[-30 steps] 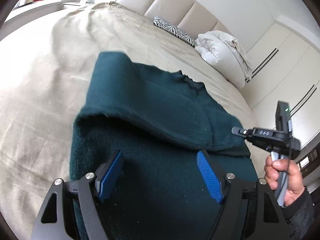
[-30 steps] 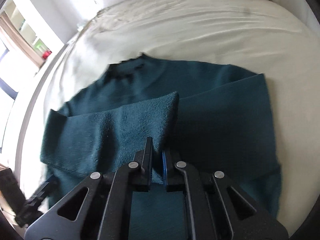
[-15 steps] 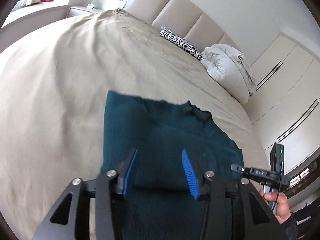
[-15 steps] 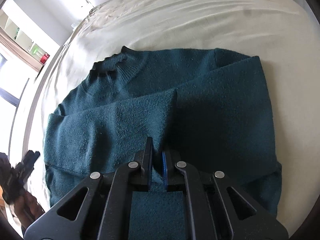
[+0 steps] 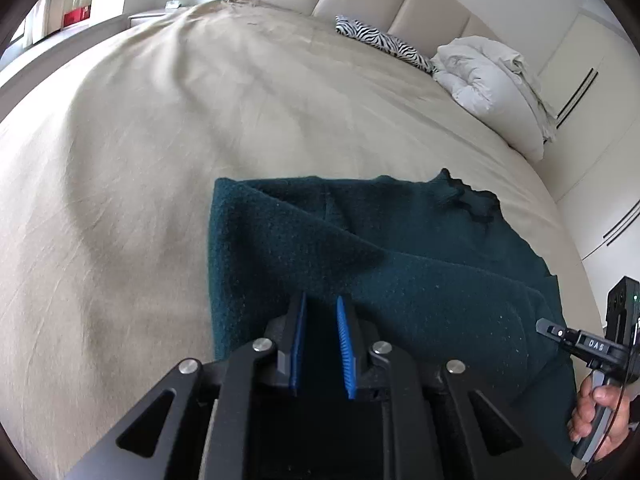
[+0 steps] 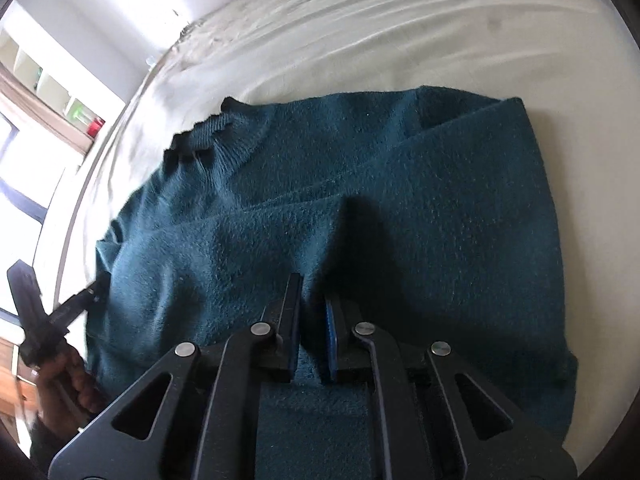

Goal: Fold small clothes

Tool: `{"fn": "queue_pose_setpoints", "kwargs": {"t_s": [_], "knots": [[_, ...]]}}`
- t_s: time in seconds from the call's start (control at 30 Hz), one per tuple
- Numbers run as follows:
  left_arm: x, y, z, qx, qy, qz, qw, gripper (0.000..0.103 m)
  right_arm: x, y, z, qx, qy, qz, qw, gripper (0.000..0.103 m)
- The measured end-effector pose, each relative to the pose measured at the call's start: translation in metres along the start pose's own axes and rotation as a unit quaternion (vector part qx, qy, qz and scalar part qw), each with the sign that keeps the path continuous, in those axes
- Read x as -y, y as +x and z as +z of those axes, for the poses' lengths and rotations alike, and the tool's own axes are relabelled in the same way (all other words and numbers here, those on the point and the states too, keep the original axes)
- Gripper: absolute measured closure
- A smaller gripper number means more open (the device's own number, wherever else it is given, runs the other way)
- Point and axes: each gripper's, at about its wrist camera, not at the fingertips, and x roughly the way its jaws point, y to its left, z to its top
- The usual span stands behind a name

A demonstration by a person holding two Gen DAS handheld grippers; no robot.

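A dark teal knitted sweater [image 5: 400,264] lies spread on a wide bed with a beige sheet [image 5: 160,140], both sleeves folded across its body.

The left wrist view looks along the left claw [image 5: 322,312], which sits low over the sweater's left side. Its blue-padded jaws are closing, a narrow gap between them; sweater fabric lies under and between the tips, but the pads do not visibly press on it. Only this view shows the padded cream headboard [image 5: 400,4], a zebra-print cushion [image 5: 384,42] and a rumpled white duvet [image 5: 492,80] at the head of the bed, white wardrobe doors [image 5: 600,120] to the right, and a red box [image 5: 76,16] on a shelf far left. At its right edge a hand [image 5: 596,416] grips the handle of the other device.

The right wrist view gives what the first cannot: the sweater's whole width, its ribbed collar [image 6: 200,140] to the upper left, the right sleeve lying diagonally over the left one, and the square right edge of the folded body. The right claw [image 6: 312,300] stands with its jaws nearly together, pinching a raised ridge of the sweater between the pads. At the lower left, the person's other hand [image 6: 68,380] holds the left device at the sweater's edge, with bright window shelving [image 6: 52,92] behind.
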Motion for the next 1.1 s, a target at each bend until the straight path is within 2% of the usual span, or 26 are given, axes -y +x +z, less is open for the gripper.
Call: {"fn": "queue_pose_setpoints", "kwargs": {"t_s": [0.1,0.23,0.33,0.43,0.5,0.6,0.67,0.7,0.73,0.77,0.8,0.83,0.87,0.9,0.97,1.1], "knots": [[-0.005,-0.012,-0.002,-0.002,-0.015,-0.018,0.9997,0.086,0.004,-0.010,0.000,0.000,0.017,-0.007,1.000,0.091],[-0.005,-0.027,-0.005,0.009,-0.014,-0.013,0.9998,0.082,0.003,-0.036,0.005,0.051,0.043,-0.013,0.998,0.090],[-0.005,-0.026,-0.009,0.008,-0.008,-0.007,0.9999,0.081,-0.018,-0.040,0.007,0.058,0.011,0.009,0.998,0.090],[-0.008,-0.020,-0.014,0.003,-0.002,-0.007,1.0000,0.082,-0.040,-0.018,0.004,0.036,-0.030,-0.001,0.999,0.090],[-0.009,-0.019,-0.016,0.005,0.003,-0.010,0.9999,0.082,-0.032,0.005,0.002,0.006,-0.020,0.001,1.000,0.090],[-0.012,-0.022,-0.019,0.004,0.011,-0.019,0.9997,0.082,-0.001,0.007,-0.002,0.029,0.028,0.062,0.997,0.092],[-0.016,-0.032,-0.023,0.005,0.005,-0.025,0.9997,0.081,0.014,-0.003,-0.006,0.038,0.059,0.071,0.995,0.092],[-0.018,-0.041,-0.028,0.007,-0.001,-0.027,0.9996,0.080,0.020,-0.013,-0.010,0.046,0.066,0.059,0.995,0.091],[-0.020,-0.049,-0.034,0.009,-0.007,-0.032,0.9994,0.073,0.025,-0.027,-0.014,0.059,0.071,0.028,0.995,0.085],[-0.024,-0.063,-0.044,0.011,-0.022,-0.048,0.9985,0.061,0.029,-0.038,-0.019,0.070,0.072,0.006,0.995,0.076],[-0.026,-0.074,-0.051,0.013,-0.031,-0.057,0.9978,0.053,0.035,-0.053,-0.026,0.084,0.072,0.002,0.994,0.071],[-0.027,-0.085,-0.061,0.015,-0.038,-0.060,0.9974,0.038,0.041,-0.071,-0.035,0.101,0.076,0.010,0.992,0.052],[-0.029,-0.098,-0.072,0.018,-0.042,-0.062,0.9970,0.032,0.046,-0.084,-0.045,0.113,0.081,0.013,0.990,0.034],[-0.030,-0.110,-0.085,0.017,-0.043,-0.067,0.9967,0.032,0.050,-0.101,-0.056,0.130,0.084,0.010,0.988,0.030],[-0.033,-0.128,-0.111,-0.007,-0.040,-0.080,0.9959,0.032,0.053,-0.135,-0.079,0.160,0.068,0.003,0.985,0.029],[-0.047,-0.149,-0.159,-0.049,-0.078,-0.102,0.9904,0.032,0.055,-0.181,-0.127,0.162,0.044,0.008,0.986,0.029]]}}
